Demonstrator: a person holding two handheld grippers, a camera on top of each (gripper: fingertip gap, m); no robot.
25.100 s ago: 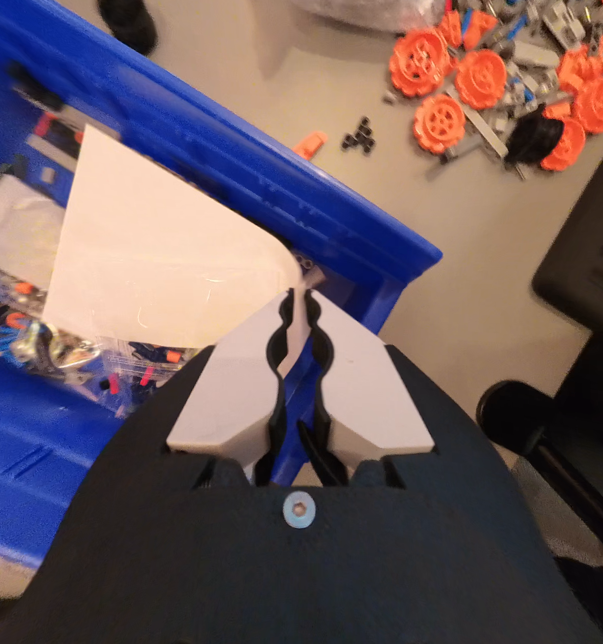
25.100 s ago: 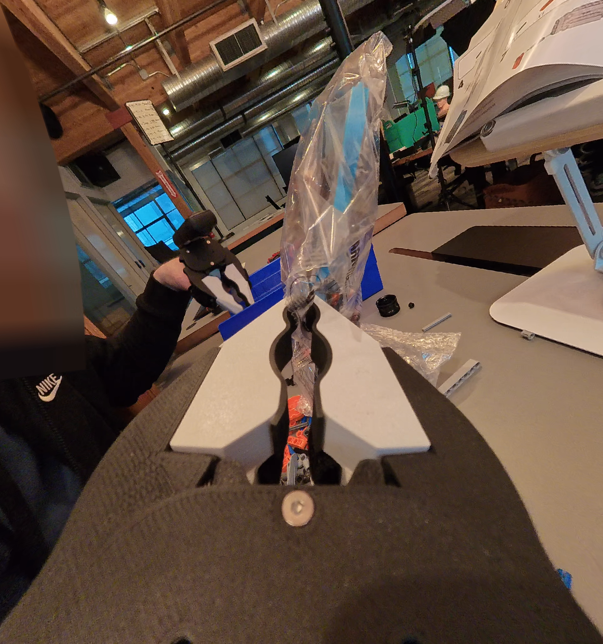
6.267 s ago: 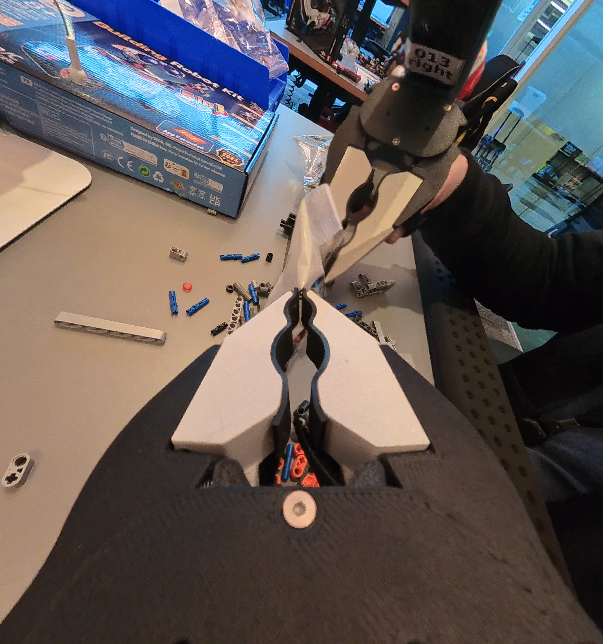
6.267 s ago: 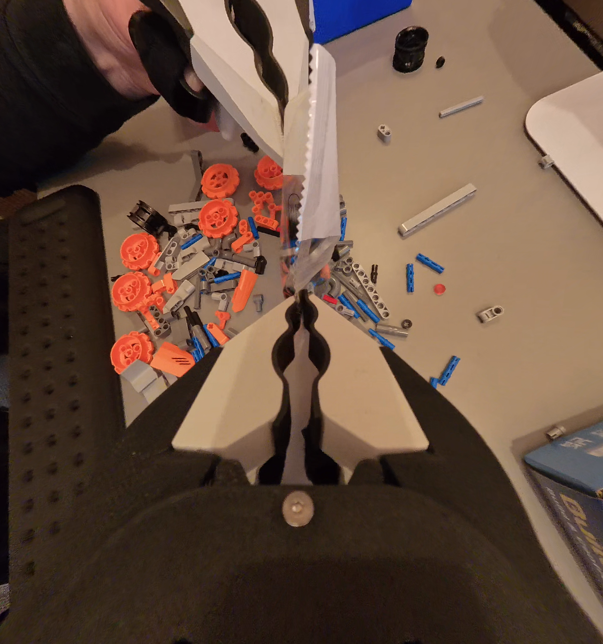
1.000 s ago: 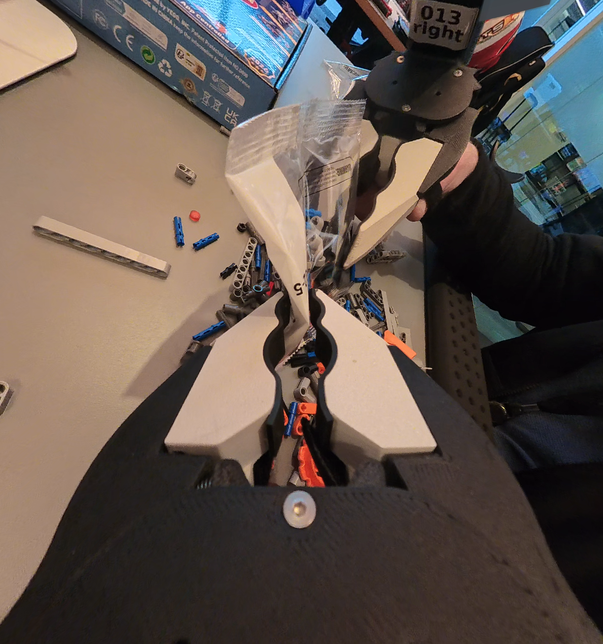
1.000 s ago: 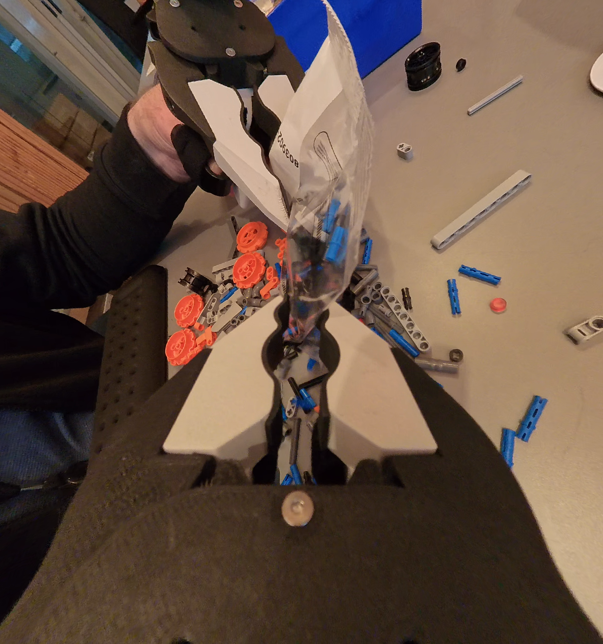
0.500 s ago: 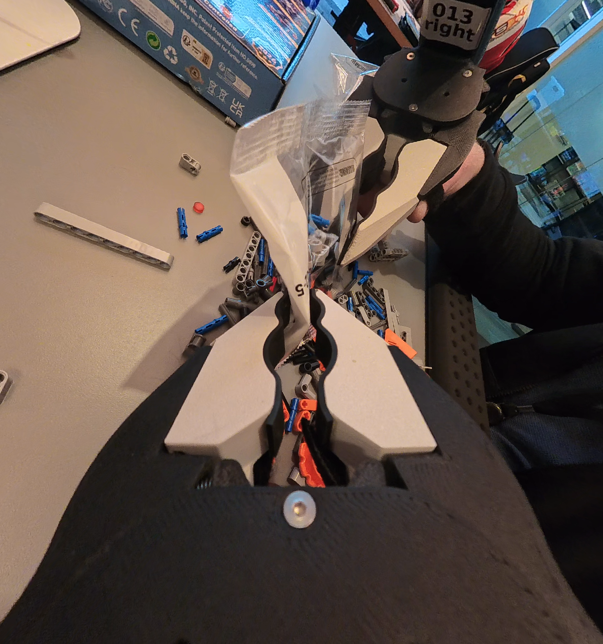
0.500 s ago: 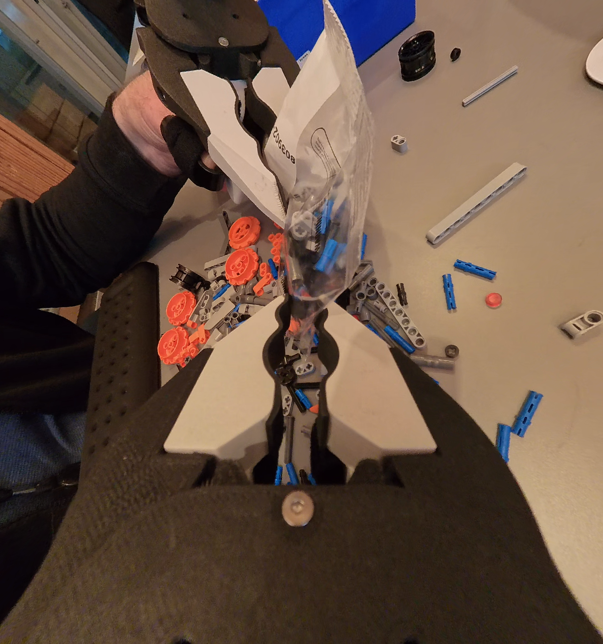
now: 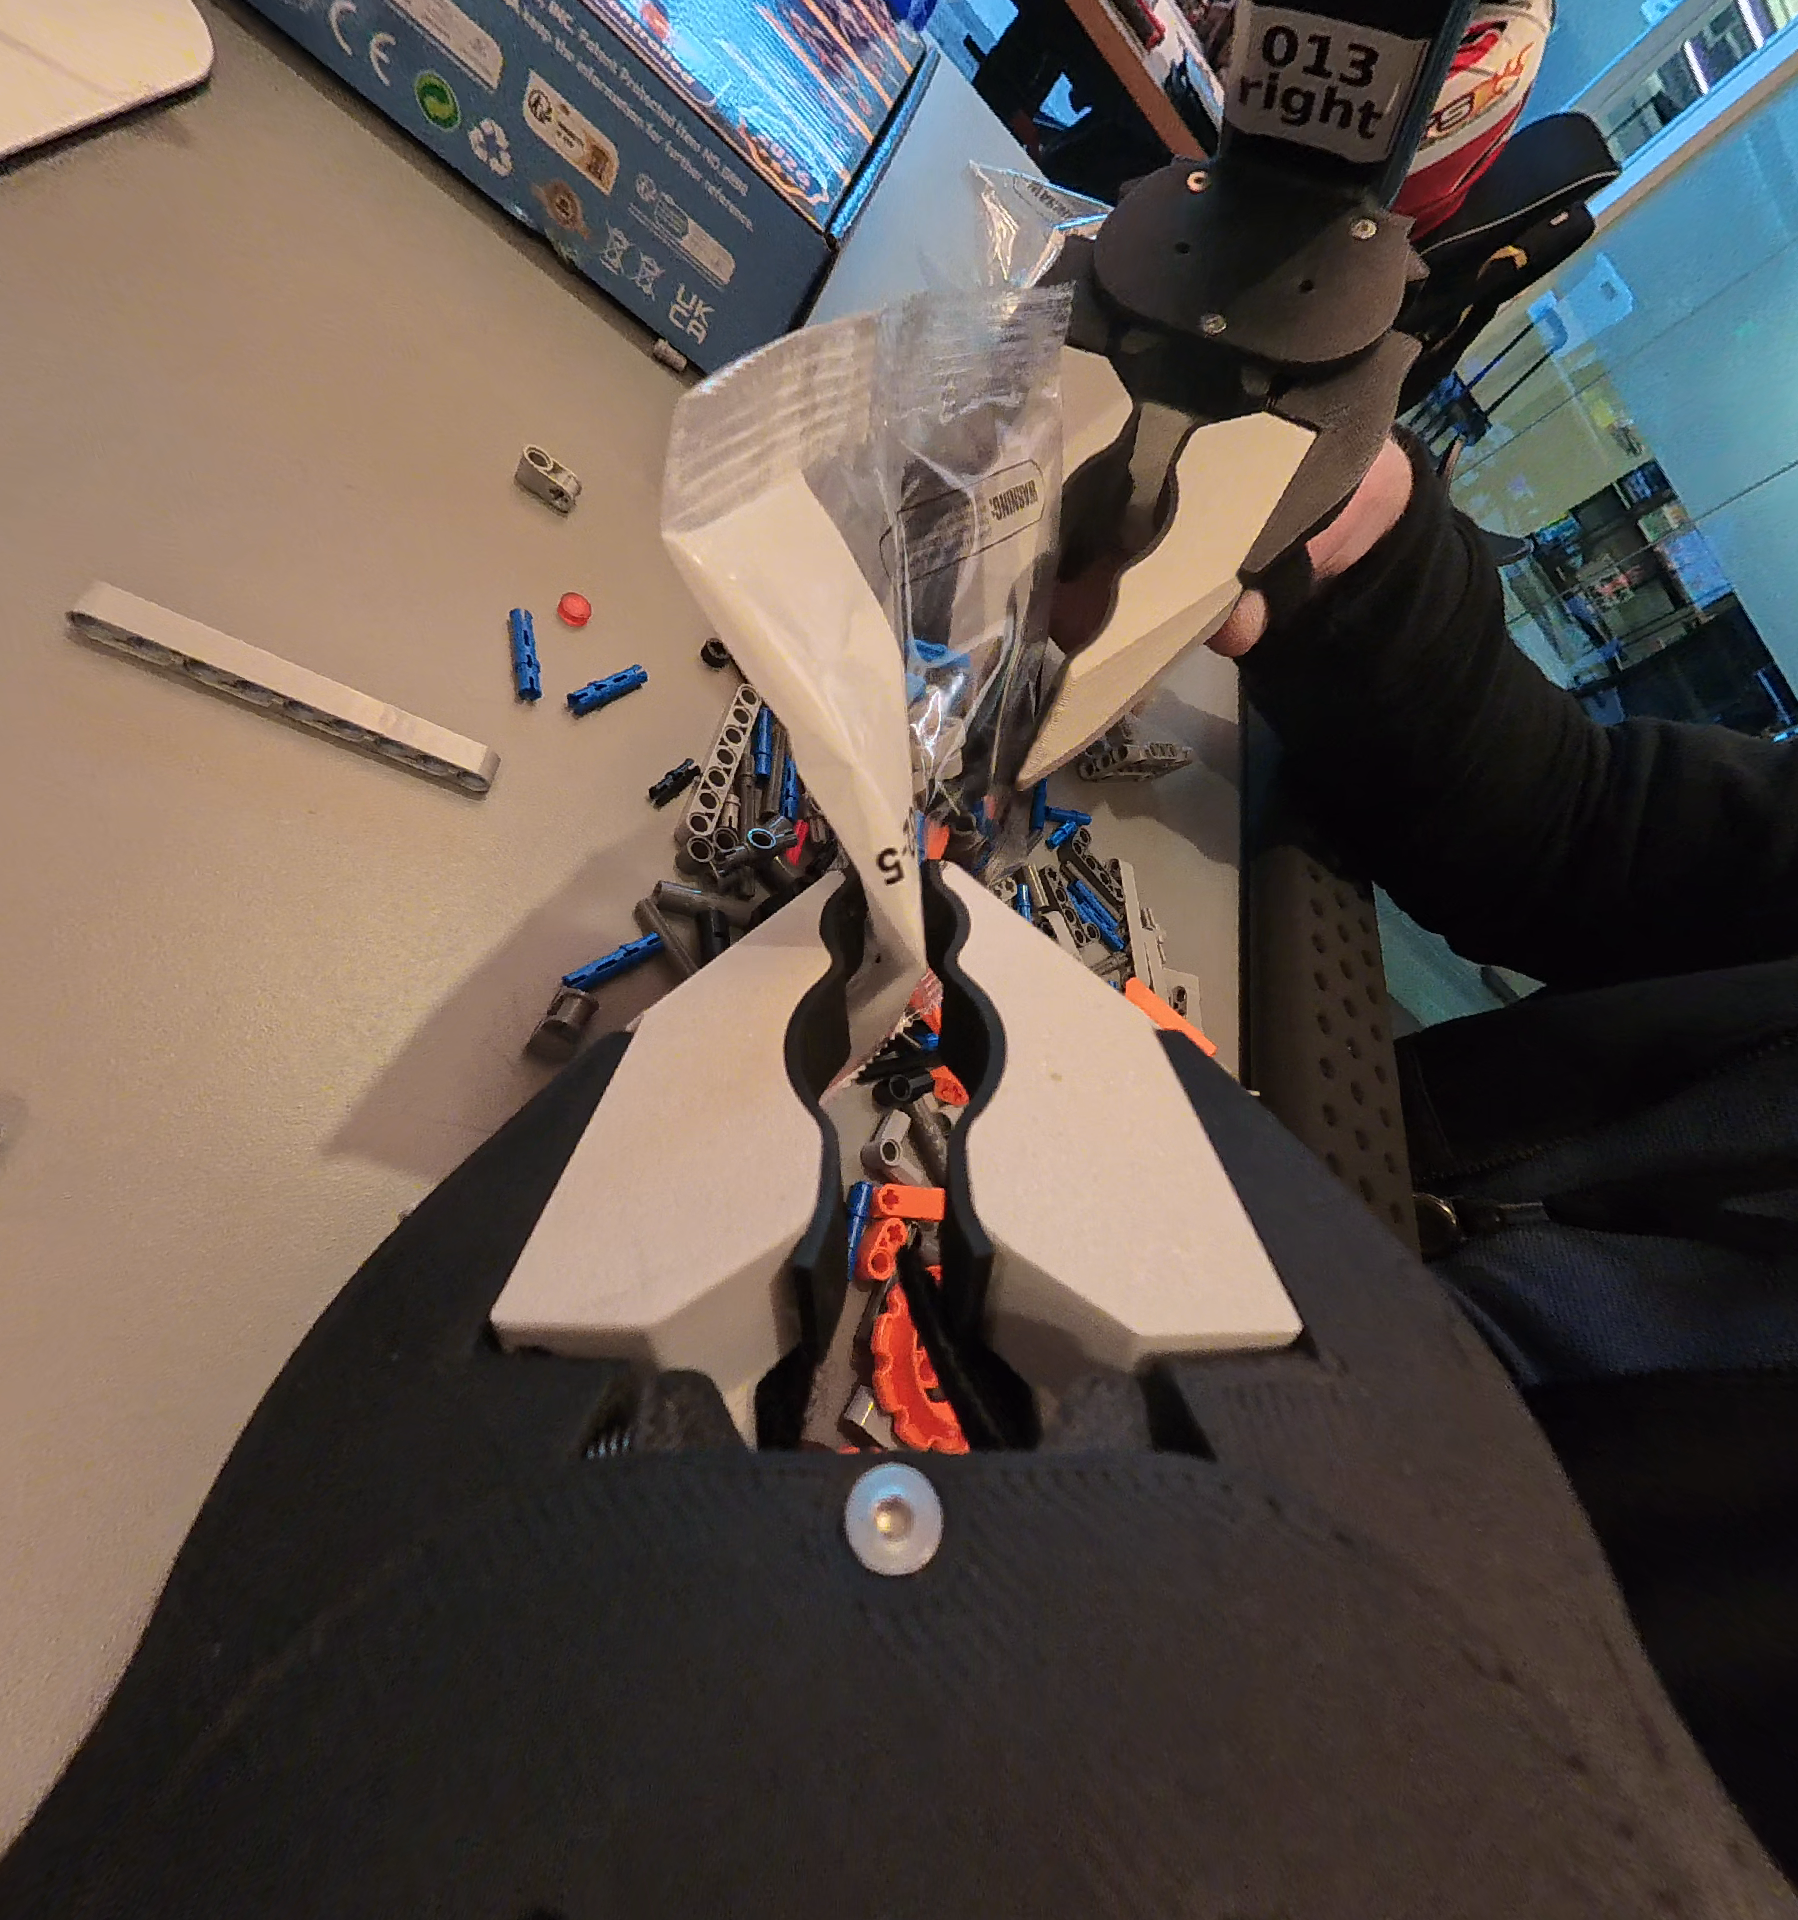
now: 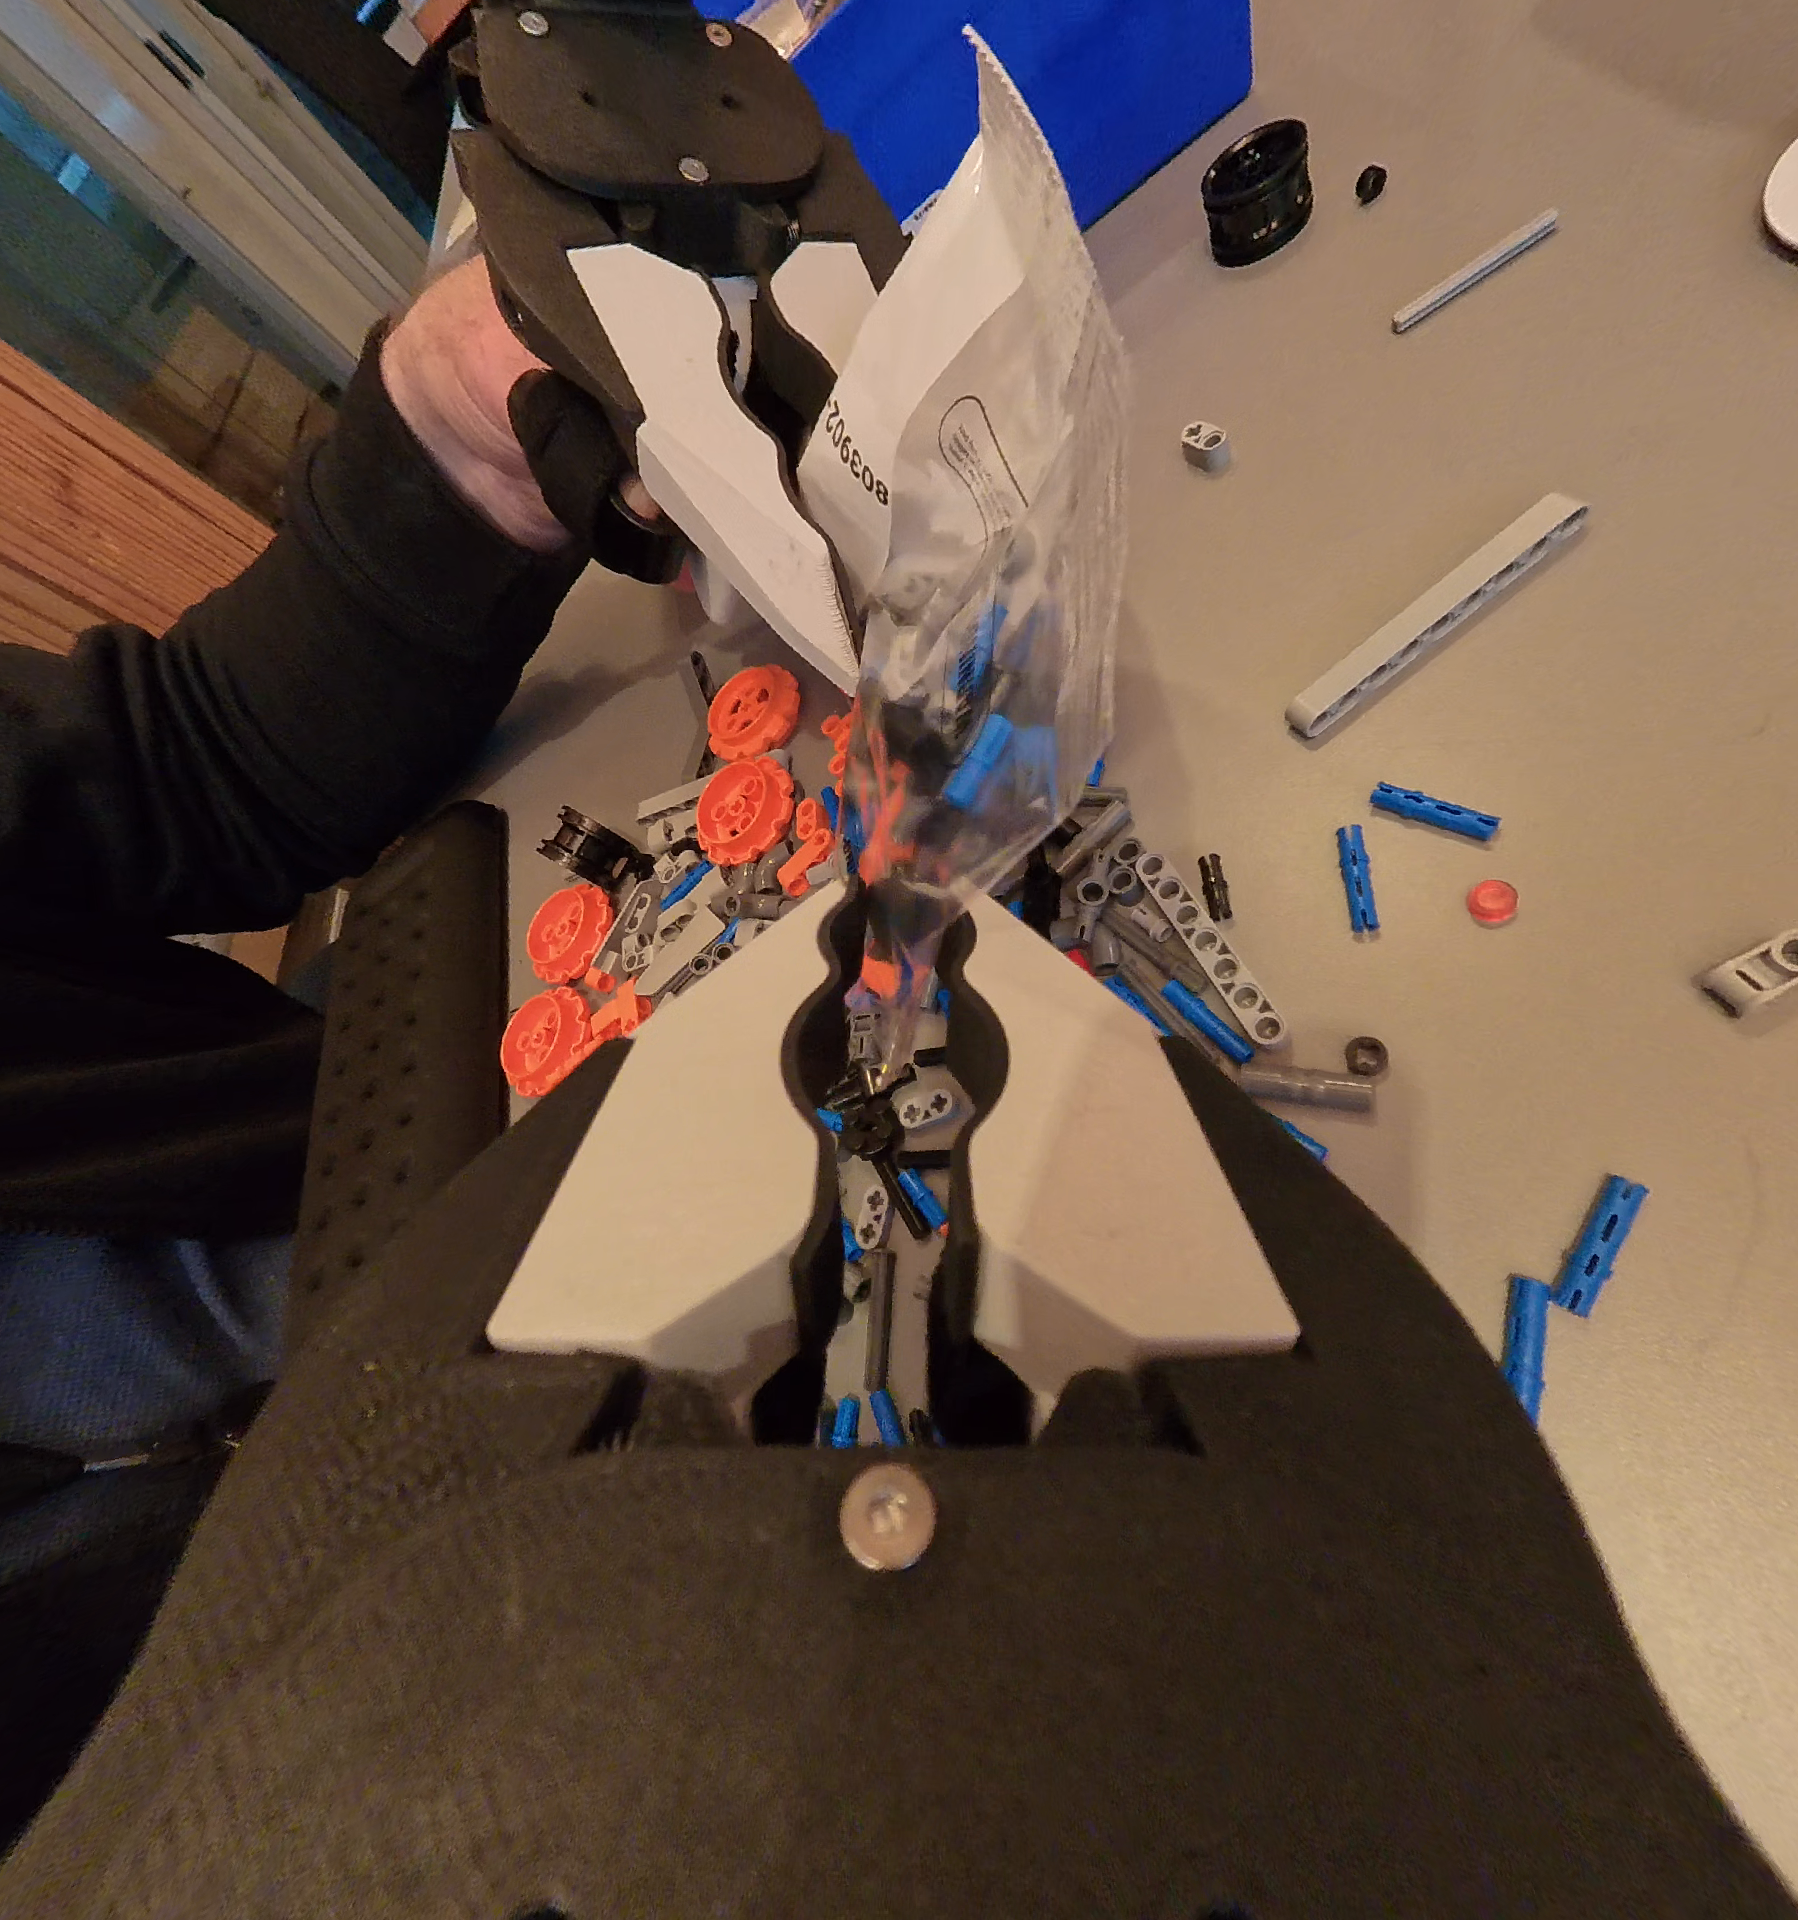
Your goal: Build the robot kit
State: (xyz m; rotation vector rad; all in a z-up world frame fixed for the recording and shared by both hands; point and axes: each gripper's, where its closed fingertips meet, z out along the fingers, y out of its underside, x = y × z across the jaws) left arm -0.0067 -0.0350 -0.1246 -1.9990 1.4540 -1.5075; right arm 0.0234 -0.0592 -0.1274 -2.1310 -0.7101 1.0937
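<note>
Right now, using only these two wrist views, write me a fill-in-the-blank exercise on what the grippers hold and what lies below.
1. Both the left gripper and the right gripper are shut on one clear plastic ____.
2. The toothed wheels in the pile are coloured ____.
3. The long grey beam lies flat on the ____.
4. The loose pins beside the pile are coloured ____.

Missing words: bag; orange; table; blue

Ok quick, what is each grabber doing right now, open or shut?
Left gripper: shut on a corner of the plastic bag of small building parts.
Right gripper: shut on another corner of the same plastic bag, above the loose parts on the table.
</note>
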